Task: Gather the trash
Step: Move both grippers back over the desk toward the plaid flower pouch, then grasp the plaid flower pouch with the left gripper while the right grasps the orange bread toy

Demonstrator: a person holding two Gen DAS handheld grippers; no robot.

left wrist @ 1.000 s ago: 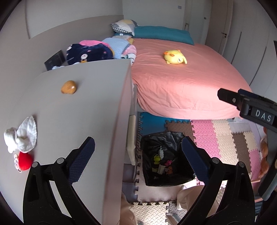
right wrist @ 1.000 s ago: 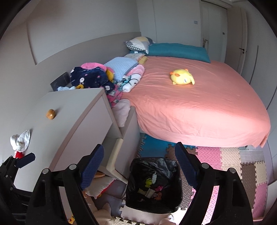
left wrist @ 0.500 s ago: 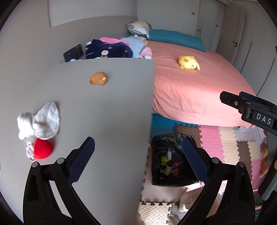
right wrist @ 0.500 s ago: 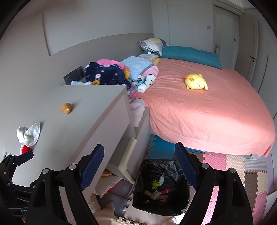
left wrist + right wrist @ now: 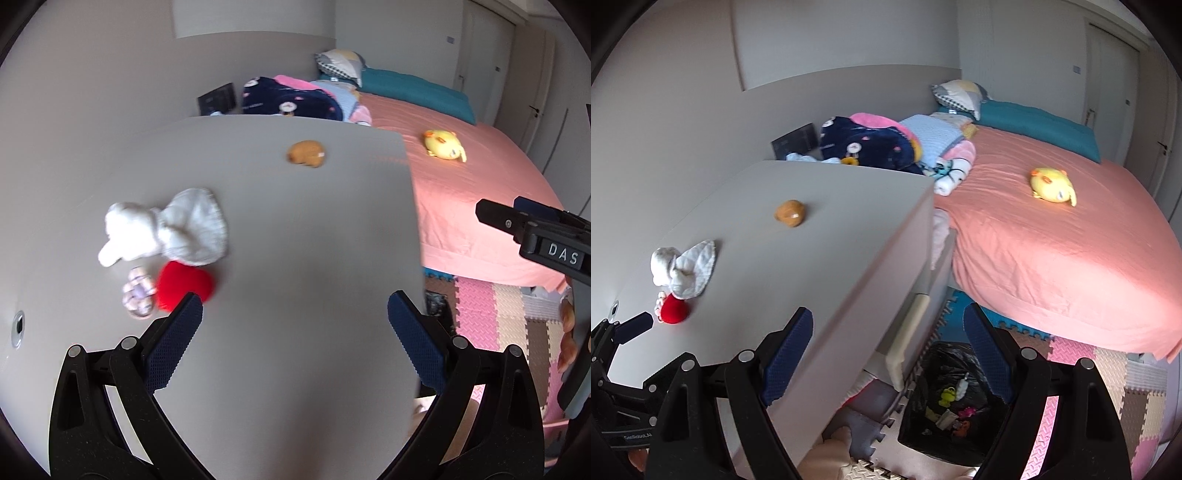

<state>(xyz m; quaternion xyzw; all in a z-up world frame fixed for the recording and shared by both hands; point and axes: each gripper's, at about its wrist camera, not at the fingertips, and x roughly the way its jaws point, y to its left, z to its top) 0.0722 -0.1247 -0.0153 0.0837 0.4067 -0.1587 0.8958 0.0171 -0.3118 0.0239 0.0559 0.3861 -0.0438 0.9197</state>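
— So, where is the trash?
— On the grey dresser top [image 5: 295, 258]: a white cloth [image 5: 166, 232], a red ball [image 5: 184, 284] just beside it, and a brown lump [image 5: 306, 154] well apart.
— And the grippers?
— The left gripper [image 5: 295, 332] hangs over the dresser, jaws wide apart and empty. The right gripper [image 5: 888, 354] is spread too, holding nothing, above the black-lined bin [image 5: 923, 428] on the floor.

white cloth [image 5: 166, 230] | red ball [image 5: 184, 284] touching | bin [image 5: 945, 402] lined, floor
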